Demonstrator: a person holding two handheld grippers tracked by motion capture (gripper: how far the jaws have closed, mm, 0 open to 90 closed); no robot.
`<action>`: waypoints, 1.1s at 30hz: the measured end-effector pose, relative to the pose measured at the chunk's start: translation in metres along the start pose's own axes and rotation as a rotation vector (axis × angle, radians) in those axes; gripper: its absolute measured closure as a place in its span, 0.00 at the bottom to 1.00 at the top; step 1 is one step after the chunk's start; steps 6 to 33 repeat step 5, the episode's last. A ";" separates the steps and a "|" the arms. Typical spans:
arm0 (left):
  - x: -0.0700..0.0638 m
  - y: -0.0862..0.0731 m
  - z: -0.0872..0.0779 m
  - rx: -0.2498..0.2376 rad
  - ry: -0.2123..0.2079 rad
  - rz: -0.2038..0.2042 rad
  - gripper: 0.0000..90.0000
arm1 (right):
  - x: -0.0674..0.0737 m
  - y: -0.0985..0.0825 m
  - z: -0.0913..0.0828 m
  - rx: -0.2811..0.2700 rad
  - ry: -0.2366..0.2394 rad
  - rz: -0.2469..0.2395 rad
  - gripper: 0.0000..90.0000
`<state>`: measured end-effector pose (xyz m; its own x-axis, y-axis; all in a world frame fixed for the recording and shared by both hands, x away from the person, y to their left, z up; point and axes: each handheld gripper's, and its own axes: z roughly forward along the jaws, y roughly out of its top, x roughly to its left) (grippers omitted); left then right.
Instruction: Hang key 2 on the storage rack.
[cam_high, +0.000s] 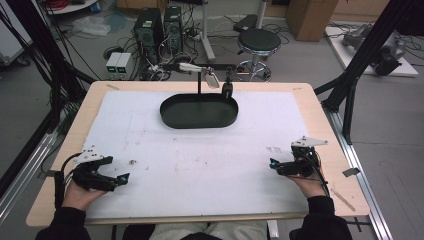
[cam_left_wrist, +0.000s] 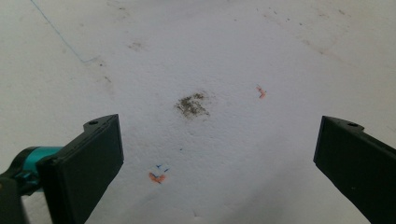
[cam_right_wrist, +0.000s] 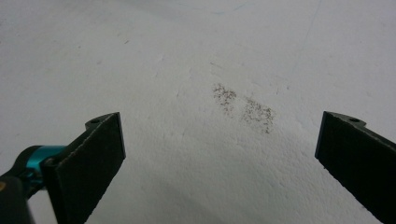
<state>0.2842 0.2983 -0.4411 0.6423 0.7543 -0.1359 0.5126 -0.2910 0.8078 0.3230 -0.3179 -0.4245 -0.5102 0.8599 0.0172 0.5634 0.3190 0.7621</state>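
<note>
Fingers (cam_left_wrist: 88, 158) spread wide and empty on your 2 grippers, left gripper (cam_high: 119, 180) and right gripper (cam_high: 274, 165) resting near the white mat's (cam_high: 200, 165) front corners; reach level toward the black tray (cam_high: 198, 111) at the far middle.

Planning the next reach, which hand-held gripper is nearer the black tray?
Neither clearly. The left hand-held gripper sits front-left of the black tray, the right hand-held gripper front-right, both well short of it.
</note>
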 end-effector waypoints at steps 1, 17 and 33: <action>0.000 0.000 0.000 -0.001 0.001 -0.002 0.02 | 0.000 -0.001 -0.001 -0.002 -0.001 -0.002 0.01; -0.001 0.000 0.001 0.001 0.001 -0.001 0.02 | 0.001 -0.005 -0.003 -0.008 -0.011 -0.004 0.01; -0.001 0.000 0.001 0.001 0.001 -0.001 0.02 | 0.001 -0.005 -0.003 -0.008 -0.011 -0.004 0.01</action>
